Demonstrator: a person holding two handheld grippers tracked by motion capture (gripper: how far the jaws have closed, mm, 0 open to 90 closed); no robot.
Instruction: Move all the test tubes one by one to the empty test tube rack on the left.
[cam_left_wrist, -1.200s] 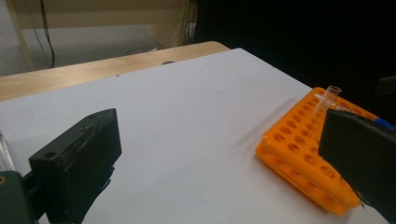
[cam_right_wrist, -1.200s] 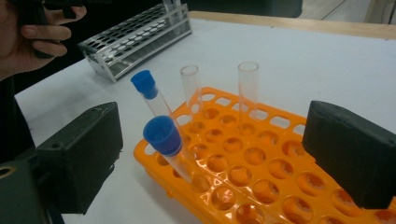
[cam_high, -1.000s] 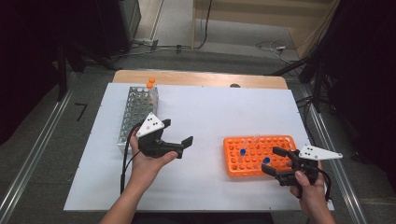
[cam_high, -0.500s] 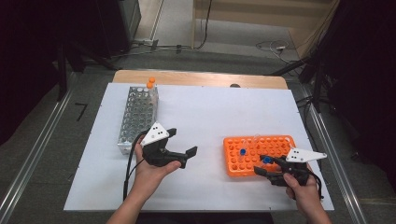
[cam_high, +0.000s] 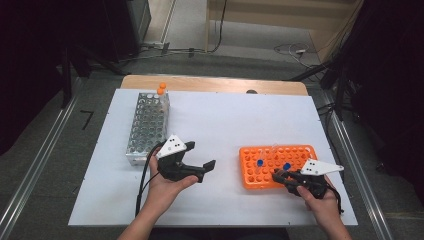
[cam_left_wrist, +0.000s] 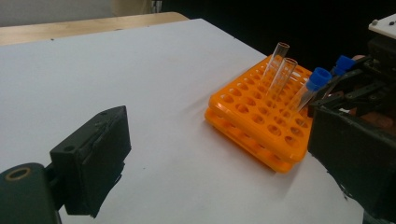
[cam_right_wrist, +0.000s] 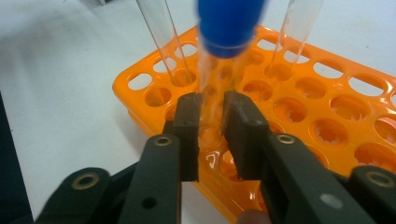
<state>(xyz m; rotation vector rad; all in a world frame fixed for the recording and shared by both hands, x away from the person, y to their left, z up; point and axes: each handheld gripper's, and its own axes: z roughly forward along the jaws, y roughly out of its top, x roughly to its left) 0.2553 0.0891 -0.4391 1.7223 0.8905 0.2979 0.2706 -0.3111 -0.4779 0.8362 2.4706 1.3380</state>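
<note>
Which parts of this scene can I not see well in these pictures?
- Blue cap of the tube in the right hand-held gripper: its top is cut off by the upper edge of the right gripper view.
- Bottom of that tube: hidden inside the orange rack.
- Steel rack: too small in the high view to count what stands under the orange caps.

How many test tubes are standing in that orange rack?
4: two blue-capped clear glass tubes, one free, one pinched by the right hand-held gripper, plus two uncapped tubes behind, all in the orange plastic rack.
</note>
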